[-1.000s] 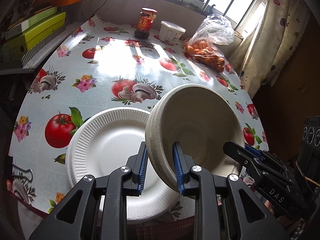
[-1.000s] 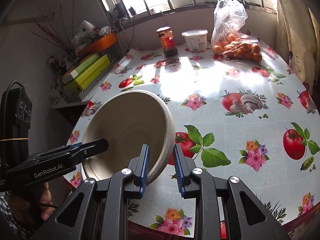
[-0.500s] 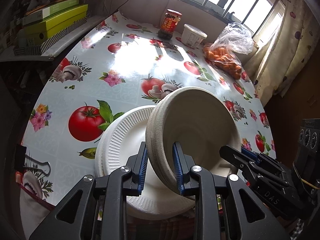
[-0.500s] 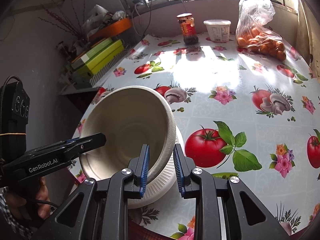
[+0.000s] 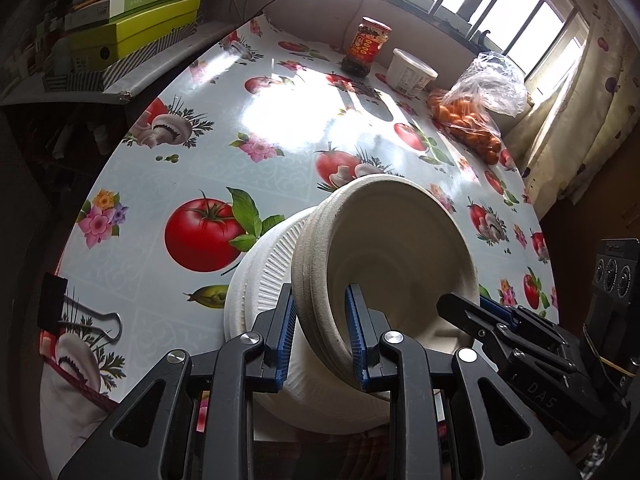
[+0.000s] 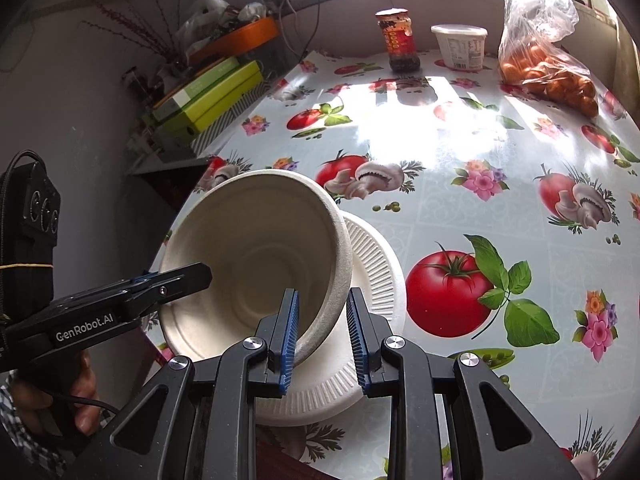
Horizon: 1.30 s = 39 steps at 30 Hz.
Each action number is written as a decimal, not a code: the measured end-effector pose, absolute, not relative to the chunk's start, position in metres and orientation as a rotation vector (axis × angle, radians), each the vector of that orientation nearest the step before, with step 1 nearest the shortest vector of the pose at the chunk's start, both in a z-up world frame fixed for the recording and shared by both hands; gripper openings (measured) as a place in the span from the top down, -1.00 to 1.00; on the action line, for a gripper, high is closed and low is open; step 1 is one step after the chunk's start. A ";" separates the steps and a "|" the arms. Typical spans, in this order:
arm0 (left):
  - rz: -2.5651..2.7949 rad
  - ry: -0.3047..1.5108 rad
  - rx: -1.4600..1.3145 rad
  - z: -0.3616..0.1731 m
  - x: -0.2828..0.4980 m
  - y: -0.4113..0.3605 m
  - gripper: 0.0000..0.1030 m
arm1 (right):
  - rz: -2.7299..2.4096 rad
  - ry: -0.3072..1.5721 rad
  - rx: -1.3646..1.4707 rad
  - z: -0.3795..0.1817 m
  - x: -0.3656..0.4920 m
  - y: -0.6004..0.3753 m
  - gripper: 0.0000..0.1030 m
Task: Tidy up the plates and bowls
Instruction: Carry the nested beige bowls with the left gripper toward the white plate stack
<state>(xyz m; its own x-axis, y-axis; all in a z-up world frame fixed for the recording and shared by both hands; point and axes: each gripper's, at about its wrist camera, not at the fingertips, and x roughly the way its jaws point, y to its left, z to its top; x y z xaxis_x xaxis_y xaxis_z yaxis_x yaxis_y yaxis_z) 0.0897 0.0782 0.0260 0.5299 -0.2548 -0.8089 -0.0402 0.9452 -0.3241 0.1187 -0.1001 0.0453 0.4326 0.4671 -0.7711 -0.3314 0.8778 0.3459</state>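
- Left wrist view: left hand-held gripper (image 5: 321, 332) clamps the tilted bowl (image 5: 400, 248) rim — right hand-held gripper (image 6: 323, 336) too.
- Bowl not yet seated (my judgement) on the plate (image 6: 376, 268) just beyond both.

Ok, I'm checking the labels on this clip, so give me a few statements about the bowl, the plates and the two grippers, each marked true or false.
1. Both grippers hold the bowl by its rim. True: left gripper, right gripper.
2. The bowl sits level. False: it is tilted.
3. The plates are under the bowl. True.
4. The jar is beside the plates. False: it stands at the far edge, next to the tub.
5. The bag of oranges is in the bowl. False: it lies on the table.
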 end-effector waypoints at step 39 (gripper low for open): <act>-0.151 0.990 -0.374 0.024 0.091 0.091 0.20 | 0.510 0.991 0.146 0.048 0.120 -0.094 0.22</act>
<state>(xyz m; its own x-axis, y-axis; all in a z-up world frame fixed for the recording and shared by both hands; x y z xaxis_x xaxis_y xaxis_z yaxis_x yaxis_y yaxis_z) 0.0909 0.0909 0.0239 0.5441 -0.2923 -0.7864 -0.0442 0.9260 -0.3748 0.1196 -0.0939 0.0482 0.4416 0.4739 -0.7618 -0.3439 0.8737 0.3442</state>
